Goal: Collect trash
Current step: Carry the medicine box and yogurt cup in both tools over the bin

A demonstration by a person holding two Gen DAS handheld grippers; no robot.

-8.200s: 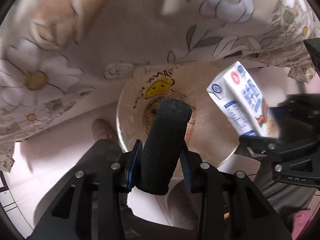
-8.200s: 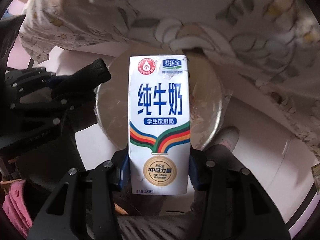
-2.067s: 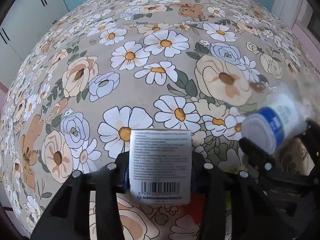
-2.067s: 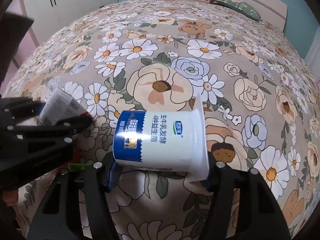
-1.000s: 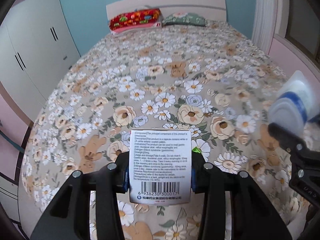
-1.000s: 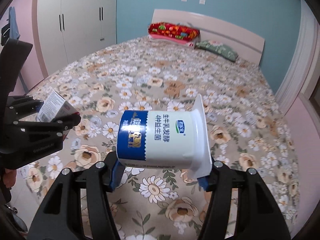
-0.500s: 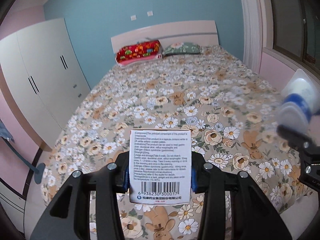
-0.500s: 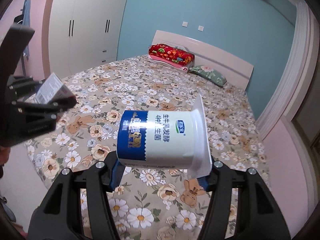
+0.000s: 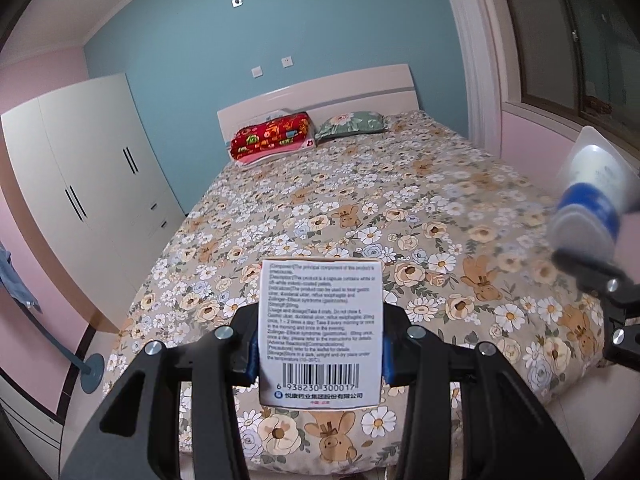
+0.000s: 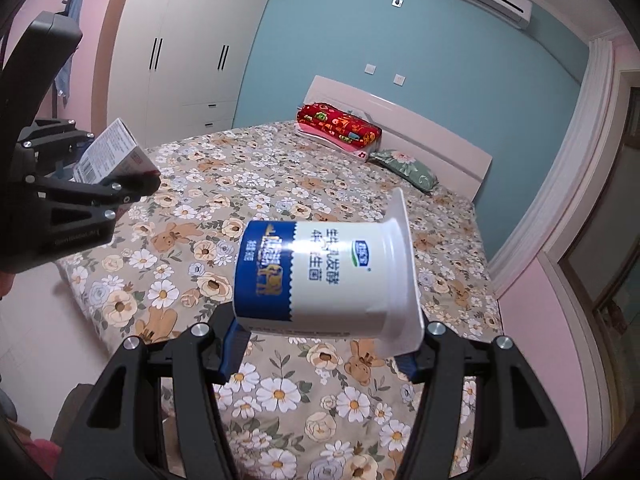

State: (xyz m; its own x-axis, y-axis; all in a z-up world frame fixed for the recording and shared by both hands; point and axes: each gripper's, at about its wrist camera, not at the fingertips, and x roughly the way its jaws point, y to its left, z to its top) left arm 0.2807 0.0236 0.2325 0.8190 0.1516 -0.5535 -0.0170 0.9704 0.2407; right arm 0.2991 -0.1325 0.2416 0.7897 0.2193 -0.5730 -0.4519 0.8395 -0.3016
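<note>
Bare across the whole floral bed, save two pillows against the headboard. Hemmed in by a white wardrobe to the left and a pink wall with window to the right. Close in front, air taken up by a box and a yogurt cup, each clamped in jaws, side by side but apart.
</note>
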